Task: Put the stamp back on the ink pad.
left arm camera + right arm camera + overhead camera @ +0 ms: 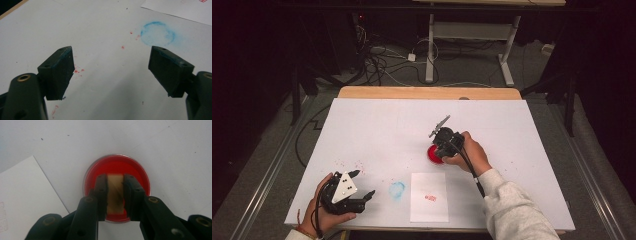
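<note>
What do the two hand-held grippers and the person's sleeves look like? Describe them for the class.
Both grippers are black. The left gripper carries a grey three-cornered plate with small dark marks, and its fingers have blue-smeared edges. The right gripper trails a black cable. The right arm wears a light grey sleeve.

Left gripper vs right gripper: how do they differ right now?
The left gripper has its jaws wide apart with nothing between them; the right gripper is shut on a tan wooden stamp. The left is over bare table; the right is over the red ink pad. Both have black jaws.
</note>
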